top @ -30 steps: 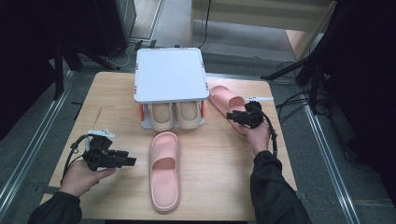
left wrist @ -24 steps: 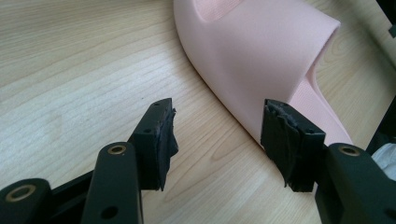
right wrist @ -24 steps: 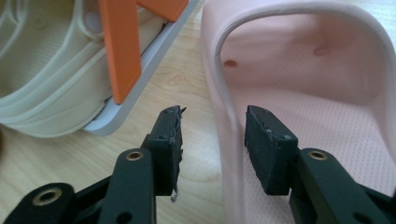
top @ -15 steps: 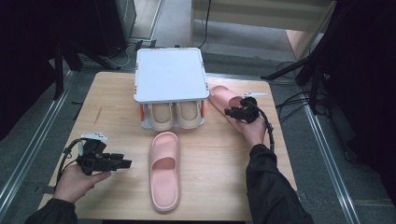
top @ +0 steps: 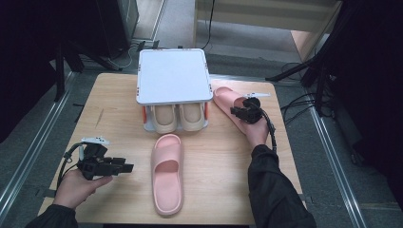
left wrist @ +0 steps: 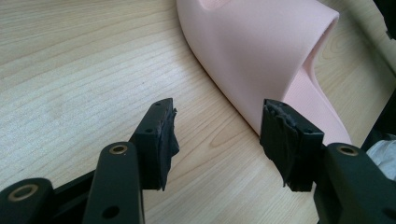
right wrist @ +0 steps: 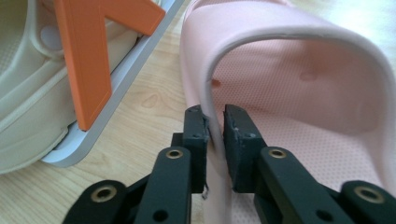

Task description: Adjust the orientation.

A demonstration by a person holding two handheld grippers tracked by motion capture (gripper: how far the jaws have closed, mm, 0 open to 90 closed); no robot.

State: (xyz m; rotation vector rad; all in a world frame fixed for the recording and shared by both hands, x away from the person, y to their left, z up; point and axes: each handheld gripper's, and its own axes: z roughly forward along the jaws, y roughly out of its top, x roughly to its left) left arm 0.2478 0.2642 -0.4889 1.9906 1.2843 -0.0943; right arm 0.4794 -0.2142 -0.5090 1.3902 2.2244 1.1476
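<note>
A pink slipper (top: 227, 102) lies on the table (top: 114, 114) just right of the white shoe rack (top: 173, 76). The right gripper (right wrist: 214, 123) has just been closing and now pinches the edge of its strap. The other pink slipper (top: 167, 173) lies in front of the rack. The left gripper (left wrist: 217, 135) sits open beside it, apparently touching nothing.

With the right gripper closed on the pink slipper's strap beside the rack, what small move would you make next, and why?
Probably lift it slightly. The right gripper has just been closing, and its jaws now pinch the strap of the pink slipper, which lies on the table right beside the shoe rack. A short lift would test the grip before carrying it.
</note>
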